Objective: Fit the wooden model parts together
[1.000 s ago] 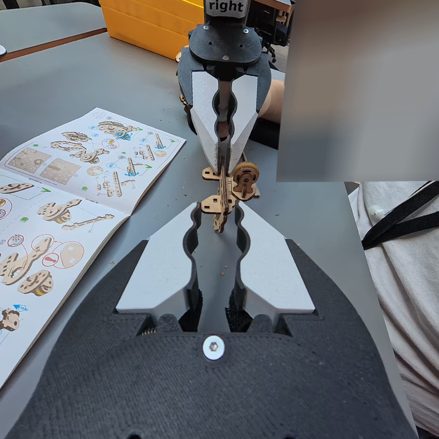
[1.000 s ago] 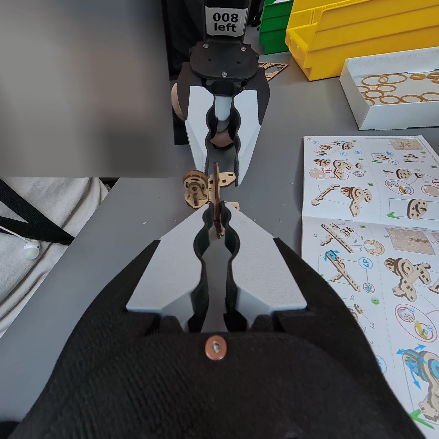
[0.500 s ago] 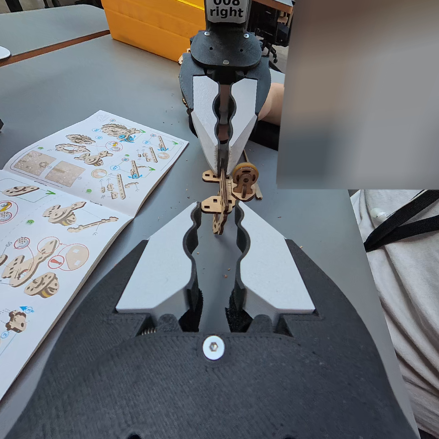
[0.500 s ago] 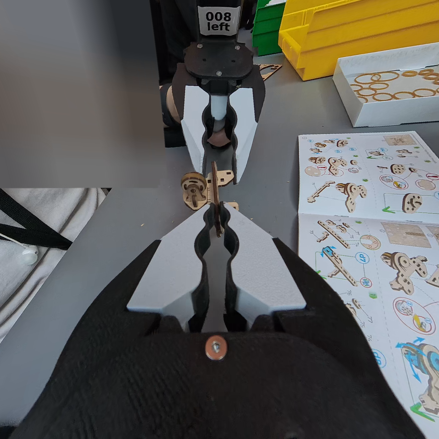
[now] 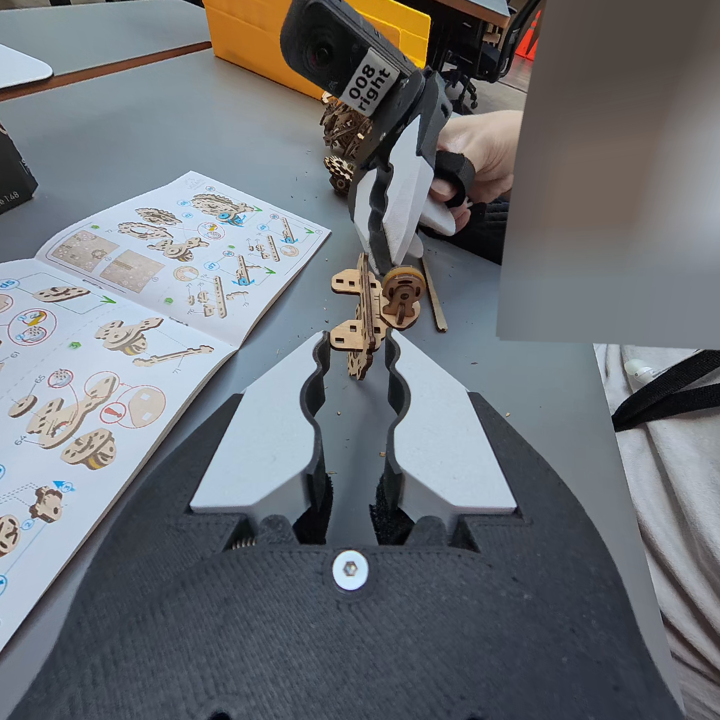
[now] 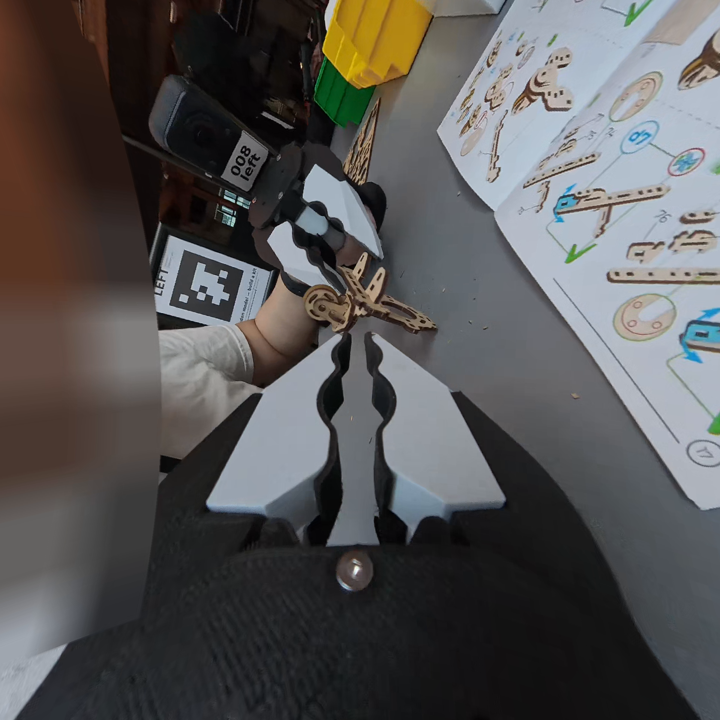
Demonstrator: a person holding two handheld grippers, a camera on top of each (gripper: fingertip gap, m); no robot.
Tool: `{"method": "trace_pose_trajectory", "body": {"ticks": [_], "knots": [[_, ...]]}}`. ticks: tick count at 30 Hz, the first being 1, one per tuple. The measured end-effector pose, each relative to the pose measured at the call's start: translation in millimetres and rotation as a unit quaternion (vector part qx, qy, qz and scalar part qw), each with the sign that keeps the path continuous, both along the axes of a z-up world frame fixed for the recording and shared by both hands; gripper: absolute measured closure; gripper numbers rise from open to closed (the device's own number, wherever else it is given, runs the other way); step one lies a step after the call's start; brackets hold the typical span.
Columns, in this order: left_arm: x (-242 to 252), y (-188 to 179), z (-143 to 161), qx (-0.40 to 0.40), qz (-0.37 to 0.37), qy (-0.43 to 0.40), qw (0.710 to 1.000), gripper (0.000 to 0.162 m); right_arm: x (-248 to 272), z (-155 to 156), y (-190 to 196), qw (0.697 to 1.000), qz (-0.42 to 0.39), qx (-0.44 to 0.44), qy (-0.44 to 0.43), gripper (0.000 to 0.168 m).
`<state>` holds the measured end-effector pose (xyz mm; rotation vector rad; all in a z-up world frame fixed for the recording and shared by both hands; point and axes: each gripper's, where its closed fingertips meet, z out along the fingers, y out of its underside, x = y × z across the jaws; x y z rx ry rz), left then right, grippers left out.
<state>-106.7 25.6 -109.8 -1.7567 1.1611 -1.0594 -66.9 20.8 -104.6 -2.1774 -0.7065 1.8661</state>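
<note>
On the left of the left wrist view an open booklet [image 5: 148, 311] lies flat on the grey table [image 5: 195, 128]. Right of it, near the middle, stands the wooden model [image 5: 366, 311]: a thin upright plate crossed by flat tabbed pieces, with a small wheel [image 5: 403, 286] on its right side. It rests on the table.

The left gripper [image 5: 356, 345] has its jaws wide apart, one on each side of the plate's near end. They look clear of the wood, so it holds nothing.

Beyond the model, the right gripper [image 5: 380, 265] tilts down from the far right, its tips just above the wheel and the plate's far end. In the right wrist view its jaws stand a narrow gap apart with nothing between them, so it has no grip either.

A thin stick [image 5: 432, 298] lies on the table just right of the model.

The model looks light, stiff and brittle: laser-cut ply with slender tabs, likely to snap or pop apart under a hard squeeze. The broad faces of the upright plate seem the safest place to pinch, away from the wheel and tabs. Being light, it would probably skid or tip if pushed from one side only.
</note>
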Motion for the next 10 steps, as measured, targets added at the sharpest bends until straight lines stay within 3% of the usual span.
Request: {"method": "trace_pose_trajectory", "body": {"ticks": [4,10], "knots": [[-0.1,3.0,-0.2,-0.002,0.011,0.003,1.0,0.136,-8.8,5.8,4.7,0.995,-0.033,-0.083,0.049,0.159],[-0.1,4.7,-0.1,-0.008,0.022,0.005,1.0,0.136,-8.8,-1.1,9.8,0.992,-0.052,-0.113,0.029,0.159]]}}
